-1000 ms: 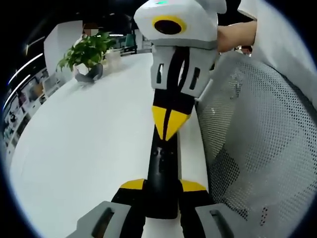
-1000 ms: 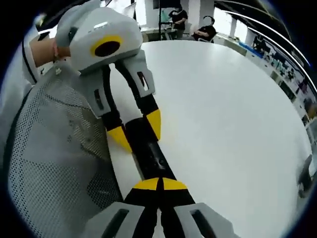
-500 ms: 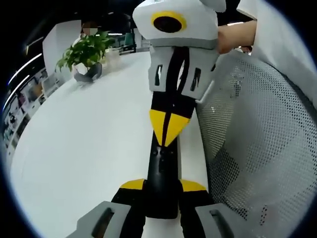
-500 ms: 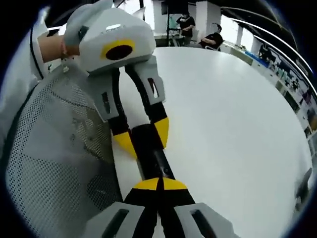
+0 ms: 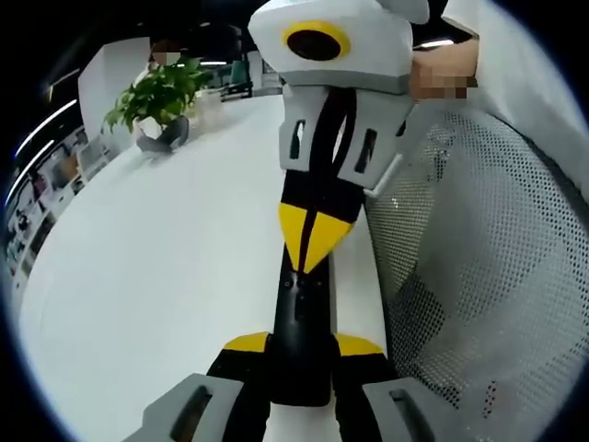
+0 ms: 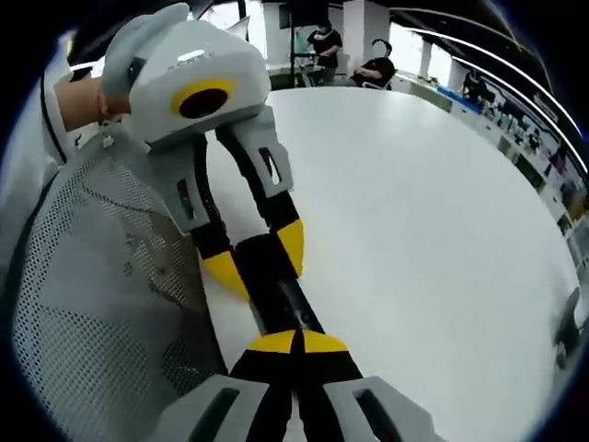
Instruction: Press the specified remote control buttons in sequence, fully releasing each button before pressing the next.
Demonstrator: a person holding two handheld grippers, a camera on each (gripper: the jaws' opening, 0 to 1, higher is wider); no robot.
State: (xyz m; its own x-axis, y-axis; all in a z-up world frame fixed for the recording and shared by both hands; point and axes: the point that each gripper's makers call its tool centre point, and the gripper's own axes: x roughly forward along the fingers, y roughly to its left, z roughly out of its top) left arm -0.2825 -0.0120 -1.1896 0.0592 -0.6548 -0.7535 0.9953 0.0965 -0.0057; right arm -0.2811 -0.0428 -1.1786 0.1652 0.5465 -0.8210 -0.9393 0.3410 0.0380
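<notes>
- The remote control (image 5: 302, 336), black and slim, lies along the near edge of the white tabletop (image 5: 166, 276), right beside the person's mesh-covered torso (image 5: 479, 276).
- In the left gripper view, the left gripper (image 5: 302, 348) has its yellow-tipped jaws on either side of the remote's near end, clamped on it.
- The right gripper (image 5: 315, 241) comes in from the far side of that view, its two yellow tips squeezed together into one point that sits on the remote's top face, just past a row of small buttons.
- Switch to the right gripper view: the right gripper (image 6: 296, 343) has its jaws fully together, the tips meeting over the remote control (image 6: 276, 299).
- Whether those tips are actually pushing a button down, I cannot tell.
- Across from it, the left gripper (image 6: 253, 260) straddles the far end of the remote, one yellow tip on each side.
- A potted plant (image 5: 161, 97) stands towards the far left corner of the tabletop in the left gripper view.
- Beyond the far edge in the right gripper view, two people (image 6: 354, 55) are in the background.
</notes>
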